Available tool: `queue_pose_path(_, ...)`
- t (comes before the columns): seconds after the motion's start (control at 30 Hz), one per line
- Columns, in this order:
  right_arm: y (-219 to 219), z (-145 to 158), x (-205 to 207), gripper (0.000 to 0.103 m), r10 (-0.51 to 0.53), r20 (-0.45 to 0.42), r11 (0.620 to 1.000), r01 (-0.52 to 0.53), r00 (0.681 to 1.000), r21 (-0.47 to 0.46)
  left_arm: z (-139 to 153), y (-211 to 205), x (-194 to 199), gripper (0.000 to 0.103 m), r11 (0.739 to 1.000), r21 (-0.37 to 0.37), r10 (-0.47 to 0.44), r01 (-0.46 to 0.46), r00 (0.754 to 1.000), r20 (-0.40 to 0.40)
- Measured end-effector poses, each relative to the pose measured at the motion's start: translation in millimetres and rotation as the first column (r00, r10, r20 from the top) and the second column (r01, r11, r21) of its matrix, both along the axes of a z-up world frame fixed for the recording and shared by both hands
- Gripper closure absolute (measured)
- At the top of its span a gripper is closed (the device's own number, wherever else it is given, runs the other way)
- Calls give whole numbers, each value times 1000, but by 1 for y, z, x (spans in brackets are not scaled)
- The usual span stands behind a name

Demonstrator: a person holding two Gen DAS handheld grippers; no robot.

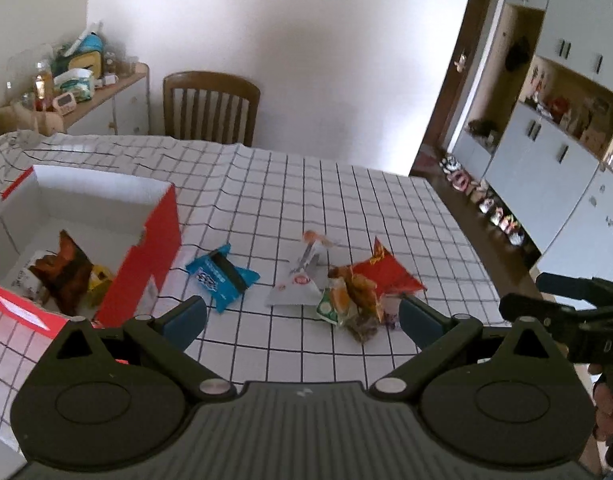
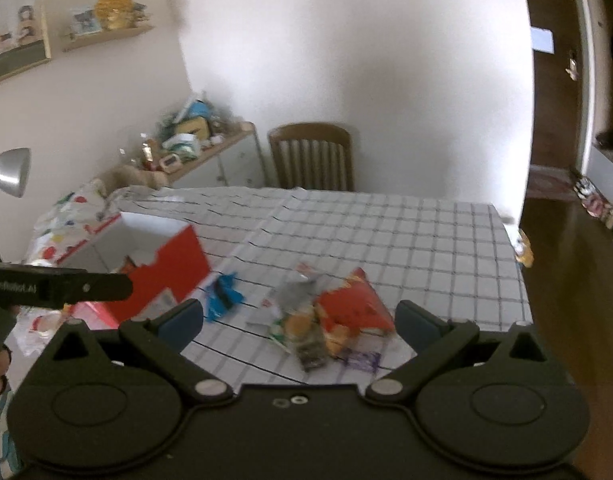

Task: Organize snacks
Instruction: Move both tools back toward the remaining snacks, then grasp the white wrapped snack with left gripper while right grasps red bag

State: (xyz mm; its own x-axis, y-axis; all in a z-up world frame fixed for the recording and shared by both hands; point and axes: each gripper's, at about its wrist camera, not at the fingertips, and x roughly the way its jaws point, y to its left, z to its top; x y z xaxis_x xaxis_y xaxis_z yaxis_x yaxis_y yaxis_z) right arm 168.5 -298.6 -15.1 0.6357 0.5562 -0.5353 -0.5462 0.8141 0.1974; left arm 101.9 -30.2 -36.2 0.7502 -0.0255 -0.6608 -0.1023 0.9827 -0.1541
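Note:
A red box with a white inside stands at the left of the checked table; it holds a brown packet and a yellow one. On the cloth lie a blue packet, a grey-white packet, a red packet and a small heap of mixed snacks. My left gripper is open and empty, above the near table edge. My right gripper is open and empty, above the heap; the red packet, blue packet and box show there too.
A wooden chair stands at the table's far side. A cluttered sideboard is at the back left. Cabinets and shelves line the right wall. The table's right edge drops to a dark floor.

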Motion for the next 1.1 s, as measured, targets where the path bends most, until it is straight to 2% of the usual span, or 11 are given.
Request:
queue_pose_path(0.2,-10,-23,21,4,-59,-51,998,58,997,-23,-22,-7,35,0,998,32,-46,47,998,-36)
queue_pose_path(0.43,-4,-41,52,7,-130,-103,991,126,986,-44,-53,-9,98,0,995,56,-81,87,991,-109)
queue_pose_path(0.5,1,-47,63,10,-148,-118,988,143,982,-52,-63,-8,116,0,994,59,-80,88,989,-124)
queue_pose_path(0.6,11,-59,77,15,-159,-145,986,149,977,-75,-75,-5,142,1,995,55,-78,87,986,-147)
queue_pose_path(0.77,29,-76,91,16,-155,-200,986,139,968,-95,-95,-2,175,1,992,66,-98,111,978,-183)
queue_pose_path(0.87,40,-85,97,18,-163,-257,986,148,953,-78,-106,2,191,1,993,38,-100,110,973,-206)
queue_pose_path(1.0,51,-95,108,21,-204,-320,979,198,925,-52,-118,7,209,11,993,2,-115,119,964,-238)
queue_pose_path(1.1,47,-99,122,21,-264,-401,955,297,877,21,-125,5,214,16,989,-8,-148,151,958,-245)
